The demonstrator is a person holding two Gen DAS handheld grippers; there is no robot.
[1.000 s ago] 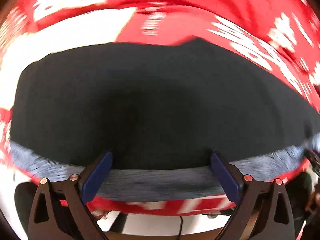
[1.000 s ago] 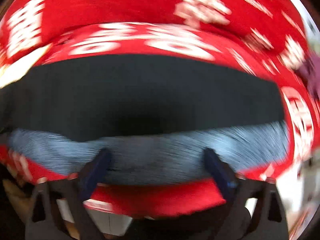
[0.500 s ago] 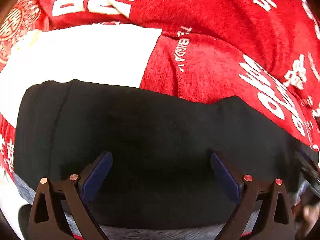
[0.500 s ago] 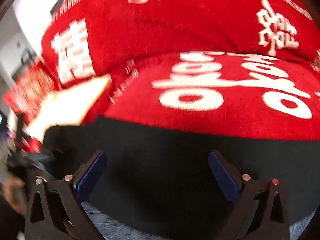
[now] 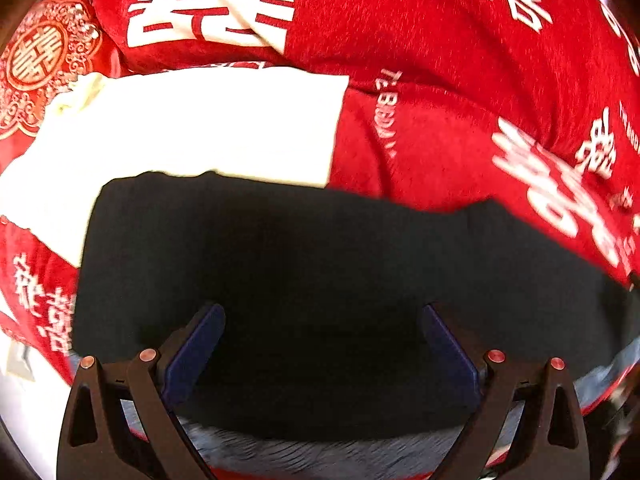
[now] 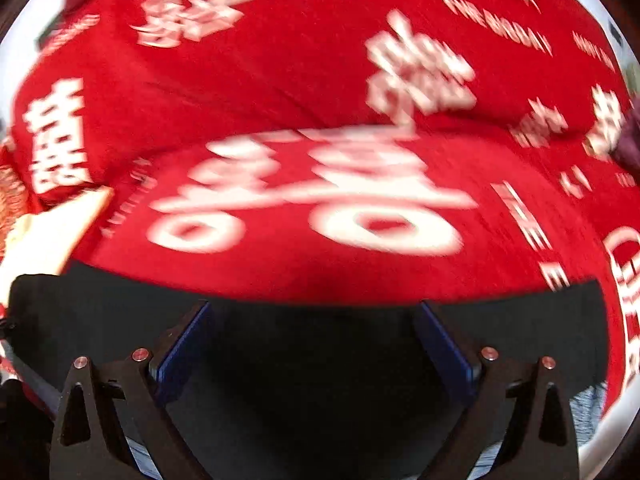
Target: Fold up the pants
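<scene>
Black pants on red printed blanket; white cloth tucked beneath their far corner. Left gripper and right gripper both spread wide, empty, above the pants. Right wrist view motion-blurred; near pants edge hidden by fingers.

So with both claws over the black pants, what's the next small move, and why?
Probably lower both and close on the fabric. The left claw and right claw hang wide open above the black pants on the red blanket, gripping nothing.

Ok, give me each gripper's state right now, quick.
Left gripper: open, holding nothing, over the black pants.
Right gripper: open, holding nothing, also over the black pants.
</scene>
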